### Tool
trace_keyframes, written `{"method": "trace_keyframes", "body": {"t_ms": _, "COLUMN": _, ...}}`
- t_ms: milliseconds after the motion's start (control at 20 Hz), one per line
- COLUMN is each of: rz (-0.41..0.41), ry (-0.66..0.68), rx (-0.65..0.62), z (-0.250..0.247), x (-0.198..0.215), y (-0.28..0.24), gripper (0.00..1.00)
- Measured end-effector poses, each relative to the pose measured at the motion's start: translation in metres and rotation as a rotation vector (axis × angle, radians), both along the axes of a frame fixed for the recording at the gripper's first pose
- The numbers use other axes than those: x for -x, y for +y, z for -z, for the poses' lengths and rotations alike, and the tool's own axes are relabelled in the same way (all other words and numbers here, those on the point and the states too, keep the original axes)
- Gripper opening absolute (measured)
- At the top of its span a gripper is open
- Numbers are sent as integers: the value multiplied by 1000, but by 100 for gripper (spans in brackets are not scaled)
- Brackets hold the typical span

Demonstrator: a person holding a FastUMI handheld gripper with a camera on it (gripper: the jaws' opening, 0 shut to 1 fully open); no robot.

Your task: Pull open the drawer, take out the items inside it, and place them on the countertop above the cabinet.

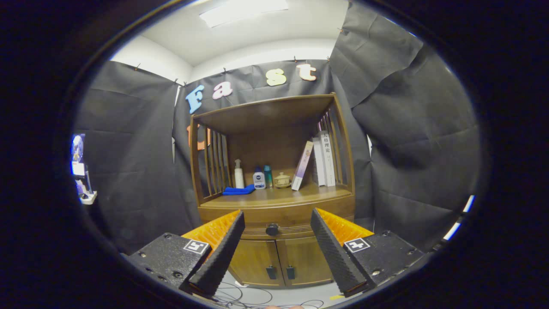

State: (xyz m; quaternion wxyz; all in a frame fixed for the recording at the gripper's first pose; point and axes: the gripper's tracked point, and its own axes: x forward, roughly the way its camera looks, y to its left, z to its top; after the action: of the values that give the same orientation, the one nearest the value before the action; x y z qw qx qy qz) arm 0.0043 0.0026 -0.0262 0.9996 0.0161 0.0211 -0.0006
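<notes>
A brown wooden cabinet (274, 201) stands ahead against the black cloth wall. Its drawer (296, 216) sits closed under the countertop (279, 195), with a dark round knob (272, 229) at its front. My gripper (278, 216) is open, some way back from the cabinet, and the knob lies between the fingertips and beyond them. Nothing is held. The inside of the drawer is hidden.
On the countertop stand a folded blue cloth (238, 190), a white pump bottle (238, 174), two small bottles (263, 177), a small lidded pot (282, 180) and several books (319, 159). Two lower doors (276, 262) have dark handles. Cables (248, 298) lie on the floor.
</notes>
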Motion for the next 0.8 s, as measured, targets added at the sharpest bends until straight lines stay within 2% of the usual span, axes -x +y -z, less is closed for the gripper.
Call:
{"method": "trace_keyframes", "body": {"t_ms": 450, "rz": 10, "ry": 24, "rx": 7, "z": 15, "x": -11, "y": -5, "gripper": 100}}
{"method": "trace_keyframes", "body": {"t_ms": 800, "rz": -1, "ry": 70, "rx": 18, "z": 46, "x": -51, "y": 5, "gripper": 100}}
